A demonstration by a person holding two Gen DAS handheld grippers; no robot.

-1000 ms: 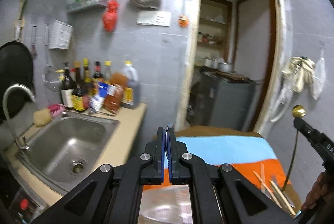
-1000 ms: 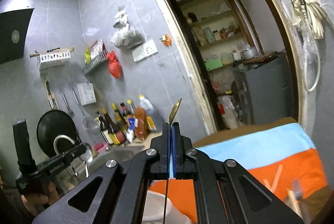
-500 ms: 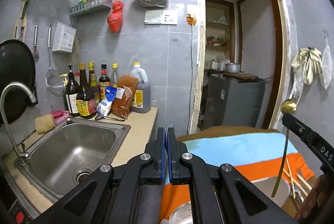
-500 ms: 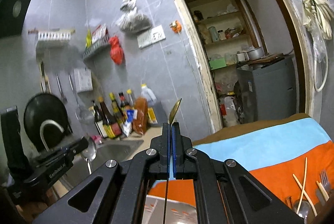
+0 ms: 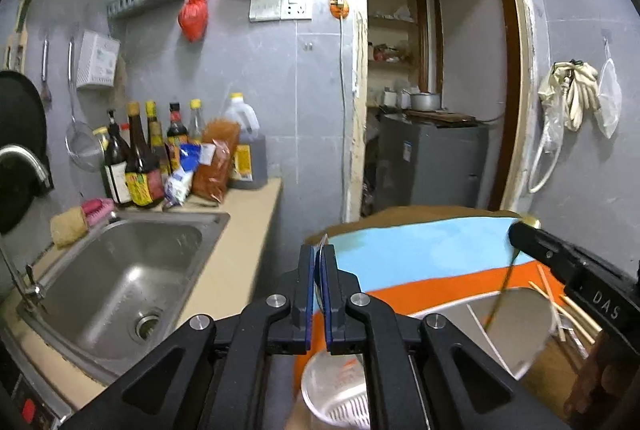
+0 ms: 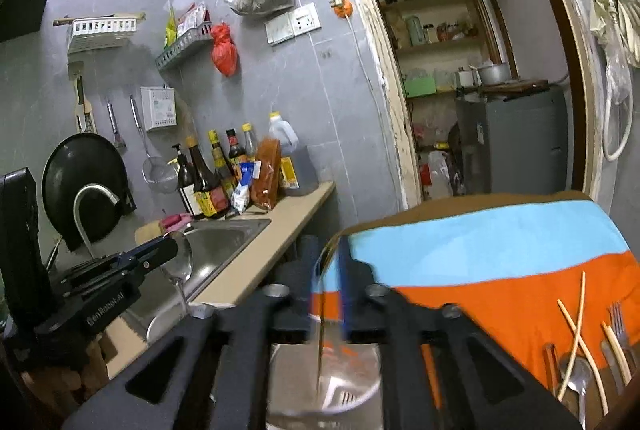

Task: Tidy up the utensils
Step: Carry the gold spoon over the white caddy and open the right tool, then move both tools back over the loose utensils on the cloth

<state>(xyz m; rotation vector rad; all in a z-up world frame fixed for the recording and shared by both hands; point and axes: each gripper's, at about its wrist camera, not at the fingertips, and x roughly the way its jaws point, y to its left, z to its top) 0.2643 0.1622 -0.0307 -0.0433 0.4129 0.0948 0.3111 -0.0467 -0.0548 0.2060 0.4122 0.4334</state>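
Kitchen table: right gripper (image 6: 326, 288) jaws just opened, releasing gold spoon (image 6: 320, 330) into holder (image 6: 324, 382) below; left gripper (image 5: 316, 294) clamped on silver spoon (image 6: 182, 262).

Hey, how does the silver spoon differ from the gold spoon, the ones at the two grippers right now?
Colour: the silver spoon is grey metal, the gold spoon is brassy yellow. Grip: the silver spoon is clamped in the shut left gripper, while the gold spoon stands loose between the jaws of the right gripper, which have just been opening. Both are upright, bowl up and handle down.
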